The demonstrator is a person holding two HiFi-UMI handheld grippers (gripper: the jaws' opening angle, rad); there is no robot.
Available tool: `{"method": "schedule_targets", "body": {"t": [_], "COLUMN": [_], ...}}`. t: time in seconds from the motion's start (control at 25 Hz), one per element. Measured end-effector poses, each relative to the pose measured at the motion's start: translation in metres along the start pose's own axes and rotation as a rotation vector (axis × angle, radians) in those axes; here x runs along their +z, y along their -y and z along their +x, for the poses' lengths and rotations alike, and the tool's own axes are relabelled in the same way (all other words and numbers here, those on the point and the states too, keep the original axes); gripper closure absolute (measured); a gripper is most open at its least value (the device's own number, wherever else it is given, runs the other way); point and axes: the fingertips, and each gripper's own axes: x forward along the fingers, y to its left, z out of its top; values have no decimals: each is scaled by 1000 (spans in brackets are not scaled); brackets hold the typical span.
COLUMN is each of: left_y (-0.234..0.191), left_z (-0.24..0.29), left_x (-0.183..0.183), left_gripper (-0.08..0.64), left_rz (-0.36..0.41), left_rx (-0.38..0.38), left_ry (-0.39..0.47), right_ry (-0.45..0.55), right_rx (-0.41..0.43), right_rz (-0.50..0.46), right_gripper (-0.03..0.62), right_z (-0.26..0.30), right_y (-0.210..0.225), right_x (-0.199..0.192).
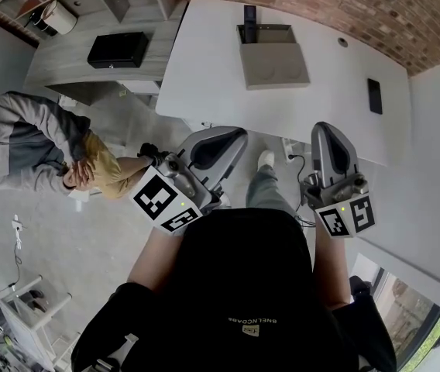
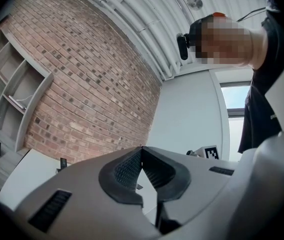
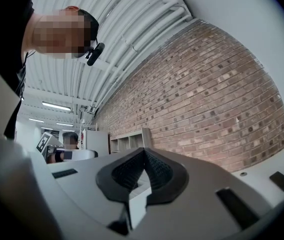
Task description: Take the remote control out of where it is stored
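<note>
A black remote control (image 1: 249, 15) stands upright in the far slot of a grey holder box (image 1: 276, 67) on the white table (image 1: 204, 76). In the left gripper view the remote control (image 2: 63, 162) is a small dark stick far off. Both grippers hang close to my body, short of the table's near edge and well apart from the holder. My left gripper (image 1: 238, 133) is shut with nothing in it, its pads meeting at the tip (image 2: 142, 149). My right gripper (image 1: 324, 127) is likewise shut and empty (image 3: 143, 152).
A flat black device (image 1: 374, 95) lies on the table's right part, near a round cable hole (image 1: 342, 43). A seated person (image 1: 34, 142) is at the left. A black box (image 1: 117, 49) rests on the grey desk beyond. Brick wall behind the table.
</note>
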Motion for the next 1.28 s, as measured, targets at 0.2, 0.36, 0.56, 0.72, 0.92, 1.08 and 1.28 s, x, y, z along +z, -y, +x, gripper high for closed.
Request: {"method": "schedule_targets", "body": {"t": [0.2, 0.36, 0.56, 0.72, 0.92, 1.08, 1.28], "left_y": [-14, -25, -47, -66, -86, -100, -115], "left_z": [30, 57, 88, 107, 127, 140, 157], "left_x": [-8, -12, -15, -17, -15, -13, -14], "left_gripper": [554, 554, 554, 554, 554, 552, 552], "left_rz": [1, -3, -9, -11, -9, -9, -16], "left_rx": [14, 18, 44, 85, 142, 194, 283], "left_ry": [-30, -45, -52, -59, -54, -56, -64], "right_ry": [2, -4, -9, -17, -32, -37, -51], "right_rx": [3, 5, 16, 37, 80, 132, 205], "right_rz": [26, 43, 72, 94, 120, 136, 155], "right_gripper": [587, 588, 587, 587, 586, 586, 586], "right_z": [12, 23, 42, 59, 83, 105, 126], "right_y": [33, 63, 98, 123, 151, 166, 182], "right_x": [-3, -6, -12, -17, -21, -20, -17]}}
